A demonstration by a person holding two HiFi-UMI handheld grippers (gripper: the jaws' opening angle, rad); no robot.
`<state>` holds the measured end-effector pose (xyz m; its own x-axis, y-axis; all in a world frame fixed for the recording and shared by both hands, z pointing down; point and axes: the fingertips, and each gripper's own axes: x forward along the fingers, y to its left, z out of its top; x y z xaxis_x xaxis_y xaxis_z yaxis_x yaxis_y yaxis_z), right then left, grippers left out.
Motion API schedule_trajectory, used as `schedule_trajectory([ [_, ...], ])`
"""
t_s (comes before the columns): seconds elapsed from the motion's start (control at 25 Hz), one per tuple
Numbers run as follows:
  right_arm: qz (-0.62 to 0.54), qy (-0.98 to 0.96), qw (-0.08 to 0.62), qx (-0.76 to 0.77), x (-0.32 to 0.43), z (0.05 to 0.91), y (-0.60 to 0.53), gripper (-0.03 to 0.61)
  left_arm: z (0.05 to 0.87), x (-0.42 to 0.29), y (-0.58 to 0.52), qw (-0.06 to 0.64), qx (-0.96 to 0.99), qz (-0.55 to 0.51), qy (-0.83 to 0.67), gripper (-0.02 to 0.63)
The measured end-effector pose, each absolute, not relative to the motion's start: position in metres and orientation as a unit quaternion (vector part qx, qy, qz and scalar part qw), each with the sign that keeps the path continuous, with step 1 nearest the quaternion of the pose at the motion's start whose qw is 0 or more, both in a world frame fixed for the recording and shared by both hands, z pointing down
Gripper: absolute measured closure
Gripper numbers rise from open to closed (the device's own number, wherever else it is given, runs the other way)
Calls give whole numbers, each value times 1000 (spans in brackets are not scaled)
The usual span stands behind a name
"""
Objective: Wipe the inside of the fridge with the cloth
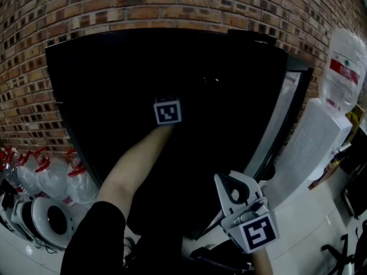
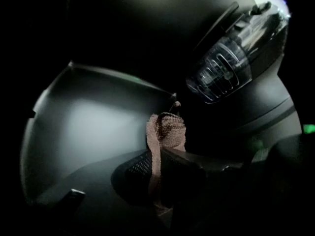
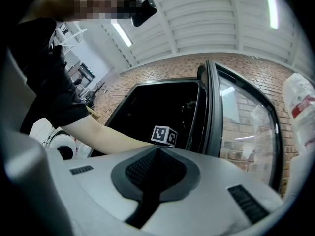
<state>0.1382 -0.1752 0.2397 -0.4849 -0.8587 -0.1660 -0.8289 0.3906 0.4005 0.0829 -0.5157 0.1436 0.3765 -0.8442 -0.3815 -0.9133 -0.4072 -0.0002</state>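
Note:
The black fridge [image 1: 103, 67] stands open against a brick wall, and its inside is very dark. My left arm reaches deep into it; only the marker cube [image 1: 168, 112] of the left gripper shows in the head view. In the left gripper view, my left gripper [image 2: 160, 151] is shut on a pinkish mesh cloth [image 2: 166, 132] that bunches above the jaw tips, near a pale inner wall [image 2: 93, 122]. My right gripper [image 1: 219, 179] hangs outside the fridge near the door's lower edge. Its jaws [image 3: 156, 149] are shut with nothing between them.
The fridge's glass door [image 1: 281, 125] swings open to the right. A ribbed clear housing [image 2: 224, 68] sits high on the right inside the fridge. Clear water bottles [image 1: 51, 176] and a white round appliance [image 1: 49, 219] stand on the floor at left. A water dispenser [image 1: 321, 130] is at right.

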Motion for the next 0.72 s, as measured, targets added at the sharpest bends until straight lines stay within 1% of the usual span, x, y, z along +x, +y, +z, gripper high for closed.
schedule_trajectory([
  [0.12, -220, -832, 32, 508, 138, 240, -175, 574, 146, 64, -514, 124, -812, 155, 549, 572],
  [0.52, -223, -831, 23, 509, 139, 238, -175, 572, 153, -2, -512, 150, -778, 143, 593, 572],
  [0.72, -221, -832, 18, 508, 138, 237, -174, 572, 157, -33, -511, 144, -754, 139, 625, 572],
])
